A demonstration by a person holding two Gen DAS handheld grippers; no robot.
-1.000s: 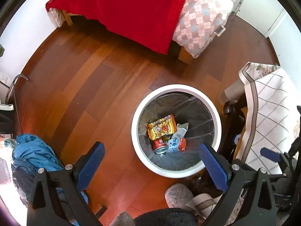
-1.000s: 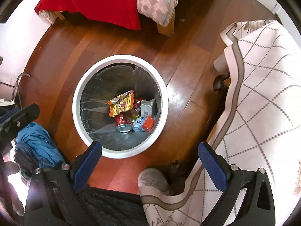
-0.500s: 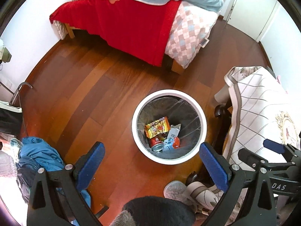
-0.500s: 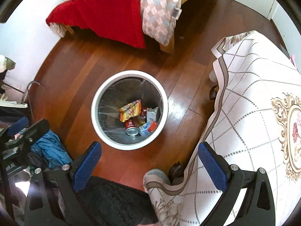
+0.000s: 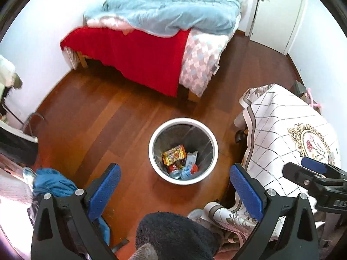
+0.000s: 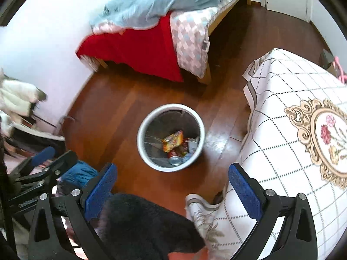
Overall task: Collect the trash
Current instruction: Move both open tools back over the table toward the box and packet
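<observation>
Both grippers, left (image 5: 174, 183) and right (image 6: 172, 178), have risen away, jaws wide and empty, from the bin (image 5: 213, 139) at 12 o'clock, its wrappers (image 5: 174, 154) and can (image 5: 175, 174) inside, suggesting collection is finished.

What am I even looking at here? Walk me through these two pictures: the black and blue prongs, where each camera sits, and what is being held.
No robot is here: a person carries a two-finger gripper in each hand, each with a fisheye camera looking along its fingers. The blue-padded prongs at the bottom of each picture are those fingers.

One picture comes from the left gripper, the other from the right gripper. Both are open and hold nothing. The right gripper also shows at the edge of the left view, and the left one at the edge of the right view.

Both look down at a wooden floor with a white trash bin. Inside lie a yellow snack wrapper, a red can and other small packaging. Around it stand a bed and a table under a patterned cloth.
</observation>
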